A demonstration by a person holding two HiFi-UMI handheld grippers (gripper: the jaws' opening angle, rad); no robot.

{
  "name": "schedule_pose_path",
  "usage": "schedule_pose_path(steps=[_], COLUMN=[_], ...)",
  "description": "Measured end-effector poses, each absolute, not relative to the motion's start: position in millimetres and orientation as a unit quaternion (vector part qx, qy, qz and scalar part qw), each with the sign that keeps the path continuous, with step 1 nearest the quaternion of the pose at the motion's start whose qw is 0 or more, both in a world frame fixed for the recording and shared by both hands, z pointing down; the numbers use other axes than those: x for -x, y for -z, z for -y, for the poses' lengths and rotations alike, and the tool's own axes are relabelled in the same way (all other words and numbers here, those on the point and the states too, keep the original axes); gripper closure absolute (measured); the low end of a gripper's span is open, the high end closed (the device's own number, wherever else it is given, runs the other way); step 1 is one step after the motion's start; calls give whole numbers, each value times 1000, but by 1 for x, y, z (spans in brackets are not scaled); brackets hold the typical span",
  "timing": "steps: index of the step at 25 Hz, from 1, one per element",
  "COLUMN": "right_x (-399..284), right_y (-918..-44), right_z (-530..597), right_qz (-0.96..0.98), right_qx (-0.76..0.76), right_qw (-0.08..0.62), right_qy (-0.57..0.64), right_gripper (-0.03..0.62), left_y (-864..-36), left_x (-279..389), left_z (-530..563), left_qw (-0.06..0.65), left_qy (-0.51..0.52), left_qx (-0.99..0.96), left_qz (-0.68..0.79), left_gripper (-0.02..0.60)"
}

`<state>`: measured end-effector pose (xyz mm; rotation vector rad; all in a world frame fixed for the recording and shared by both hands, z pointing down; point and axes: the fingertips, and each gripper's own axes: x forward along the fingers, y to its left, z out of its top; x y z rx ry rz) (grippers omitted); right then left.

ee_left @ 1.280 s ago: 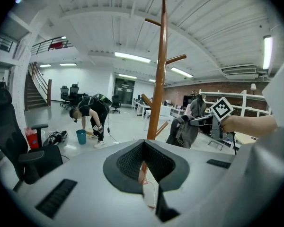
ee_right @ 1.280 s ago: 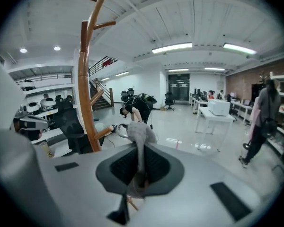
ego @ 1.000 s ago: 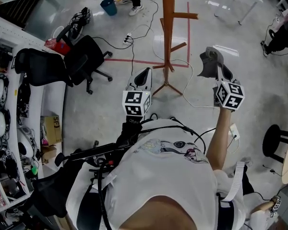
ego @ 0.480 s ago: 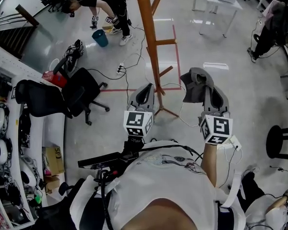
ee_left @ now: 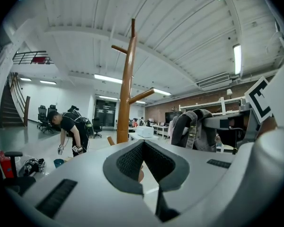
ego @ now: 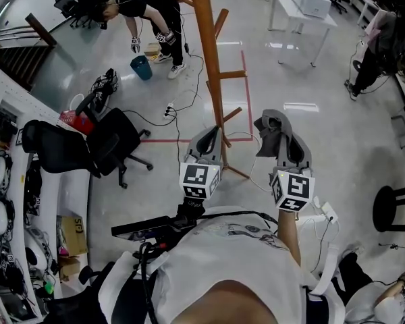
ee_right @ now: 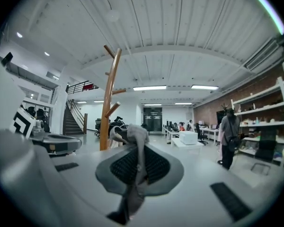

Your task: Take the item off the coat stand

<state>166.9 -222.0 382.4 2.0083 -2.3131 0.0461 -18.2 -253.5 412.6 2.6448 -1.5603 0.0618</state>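
Note:
The wooden coat stand (ego: 209,59) rises from the floor ahead of me; it also shows in the left gripper view (ee_left: 125,93) and the right gripper view (ee_right: 109,98). My right gripper (ego: 283,140) is shut on a grey fabric item (ego: 273,128), held in the air to the right of the stand and clear of its pegs. The cloth runs pinched between the pads (ee_right: 154,167) and bunches above the gripper's tips (ee_right: 137,164). My left gripper (ego: 211,135) hovers in front of the stand's base, its jaws together and holding nothing (ee_left: 142,148).
A person (ego: 145,5) bends over a blue bucket beyond the stand. A black office chair (ego: 88,147) stands at left beside white shelving. Cables and red tape lines cross the floor. A white table (ego: 300,9) stands behind, a black stool (ego: 391,208) at right. Another person (ee_right: 229,136) stands at right.
The right gripper with the grey item has come down and in toward my body, nearer the left gripper. More of the stand's upper trunk is in view.

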Motion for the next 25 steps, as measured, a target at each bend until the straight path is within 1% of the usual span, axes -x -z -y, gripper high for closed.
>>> schedule_pose_path(steps=[9, 25], right_x=[-156, -148], right_y=[-387, -394], right_z=[225, 228], right_qz=[755, 758], right_qx=[-655, -650], right_qw=[38, 45], right_qy=[-9, -20], right_gripper=[574, 576], left_y=[-408, -413], left_x=[26, 34], left_z=[254, 255], left_qw=[26, 29], left_qy=[-20, -30], left_qx=[-862, -861], left_qz=[507, 507], left_gripper=[578, 578])
